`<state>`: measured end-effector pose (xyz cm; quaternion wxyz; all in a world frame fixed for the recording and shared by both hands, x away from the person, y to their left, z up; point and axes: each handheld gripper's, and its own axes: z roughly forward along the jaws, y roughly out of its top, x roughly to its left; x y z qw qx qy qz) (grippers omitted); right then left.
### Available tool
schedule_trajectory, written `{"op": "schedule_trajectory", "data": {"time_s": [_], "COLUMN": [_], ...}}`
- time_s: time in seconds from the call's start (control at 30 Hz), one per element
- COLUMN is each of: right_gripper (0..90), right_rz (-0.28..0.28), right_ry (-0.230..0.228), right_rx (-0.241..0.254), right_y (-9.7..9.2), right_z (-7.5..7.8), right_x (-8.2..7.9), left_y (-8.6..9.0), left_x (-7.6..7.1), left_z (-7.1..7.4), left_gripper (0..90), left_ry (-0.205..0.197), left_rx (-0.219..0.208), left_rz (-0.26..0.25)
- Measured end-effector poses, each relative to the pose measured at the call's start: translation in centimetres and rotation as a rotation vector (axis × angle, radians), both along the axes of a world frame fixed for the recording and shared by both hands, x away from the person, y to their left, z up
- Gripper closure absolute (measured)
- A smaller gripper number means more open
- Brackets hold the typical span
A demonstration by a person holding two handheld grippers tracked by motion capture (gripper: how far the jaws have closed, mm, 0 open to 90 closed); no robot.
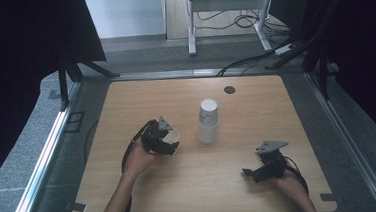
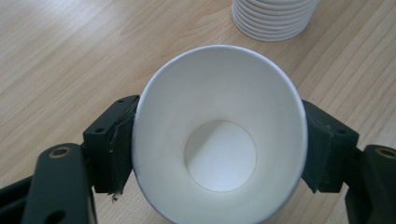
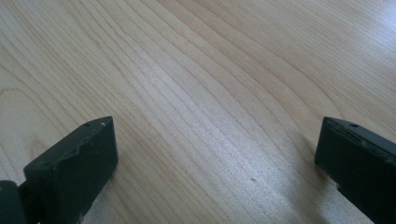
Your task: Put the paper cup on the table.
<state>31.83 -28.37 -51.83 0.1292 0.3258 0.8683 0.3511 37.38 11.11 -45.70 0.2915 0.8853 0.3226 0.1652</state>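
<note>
- Jaws of the left gripper (image 2: pixel 219 154) stand on either side of a white paper cup (image 2: pixel 219 140), one black pad against each side of its wall just below the rim.
- Squeezed between those pads, the cup's mouth is pressed into an oval, so the left gripper is clamped on the cup.
- Looking along the left gripper, the inside of the cup is open to view, down to its round flat bottom, and it holds nothing.
- From the high view, the left gripper (image 1: pixel 164 137) and the cup (image 1: pixel 172 135) sit on the left half of the wooden worktop (image 1: pixel 255 96), with the person's left hand (image 1: pixel 139 157) behind the gripper.
- Just to the right of the held cup stands a stack of white paper cups (image 1: pixel 208 120), mouth down, near the middle of the worktop; cup and stack are near each other but apart.
- Part of that stack (image 2: pixel 273 18) shows as layered rims at the top edge of the left gripper view.
- Over on the right side of the worktop, the right gripper (image 1: pixel 253 172) lies low near the front edge, well apart from the stack and the cup.
- Its two jaws are spread wide with only bare wood (image 3: pixel 210 93) between them.
</note>
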Motion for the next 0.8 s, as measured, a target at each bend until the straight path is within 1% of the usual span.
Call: {"op": "schedule_trajectory", "data": {"time_s": [0.13,0.23,0.27,0.4,0.5,0.63,0.8], "right_gripper": [0.0,0.0,0.0,0.0,0.0,0.0,0.0], "right_rz": [0.0,-0.001,0.0,0.0,-0.002,0.0,-0.001], "right_ry": [0.0,0.0,0.0,0.0,0.0,0.0,-0.001], "right_rx": [0.0,0.0,0.0,0.0,0.0,0.0,0.0], "right_y": [0.0,0.0,0.0,0.0,0.0,0.0,0.0], "right_z": [0.0,0.0,0.0,0.0,0.0,0.0,0.0], "right_x": [0.0,0.0,0.0,0.0,0.0,0.0,0.0], "left_y": [0.0,0.0,0.0,0.3,0.4,0.5,0.6], "left_x": [0.0,0.1,0.1,0.1,0.0,-0.2,-0.6], "left_z": [-0.1,-0.3,-0.3,0.0,0.4,1.0,1.7], "left_gripper": [21.0,16.0,14.6,11.6,9.3,8.6,7.7], "left_ry": [0.002,0.012,0.014,0.026,0.023,0.016,-0.002], "left_rx": [-0.003,-0.011,-0.016,-0.062,-0.08,-0.108,-0.135], "left_rz": [-0.005,-0.005,-0.004,-0.011,-0.013,-0.022,-0.035]}}
